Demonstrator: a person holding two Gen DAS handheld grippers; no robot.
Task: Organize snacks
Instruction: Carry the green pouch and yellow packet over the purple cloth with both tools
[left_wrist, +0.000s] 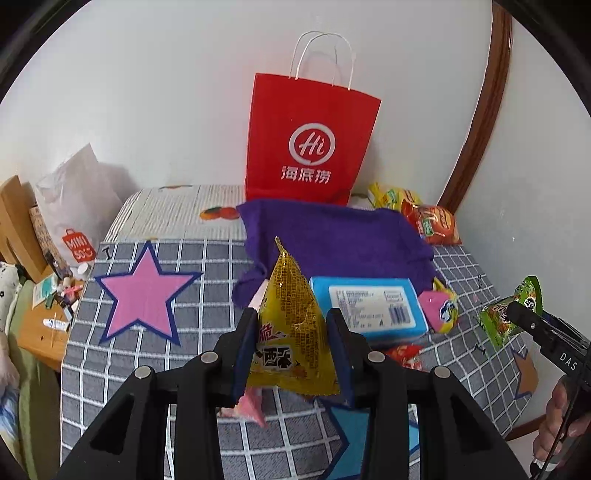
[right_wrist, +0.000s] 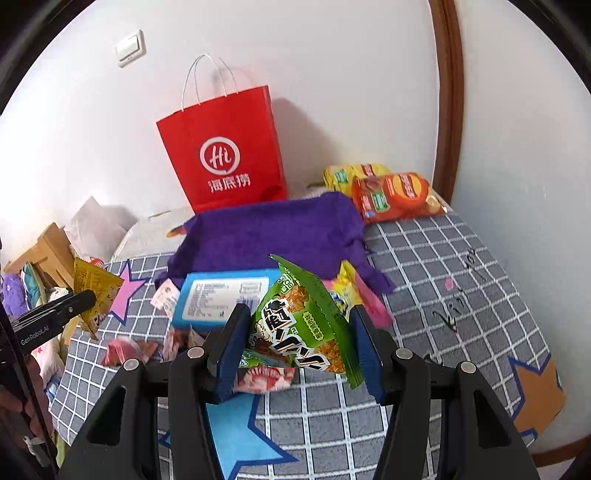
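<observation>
The left tool (left_wrist: 291, 347) is clamped on a yellow triangular snack packet (left_wrist: 291, 325), and the right tool (right_wrist: 299, 343) is clamped on a green triangular snack packet (right_wrist: 299, 325); both packets hang clear above the checked cover (right_wrist: 443, 266) of the tabletop, over its near middle. To do this step well, I would carry each packet level toward the red paper bag (left_wrist: 310, 140) standing at the far edge against the wall, keep the two tools apart so the packets do not collide, and let go only once a packet is over the bag's mouth, since the crinkly film could slip from the pads. The bag bears a white "Hi" ring and three Chinese characters. A white bag (left_wrist: 77, 210) off the left edge reads "MINISO". The right tool's body shows "DAS", the left one "GenRoboLAI". The blue box (left_wrist: 369, 306) carries a barcode and small print too fine to read.
</observation>
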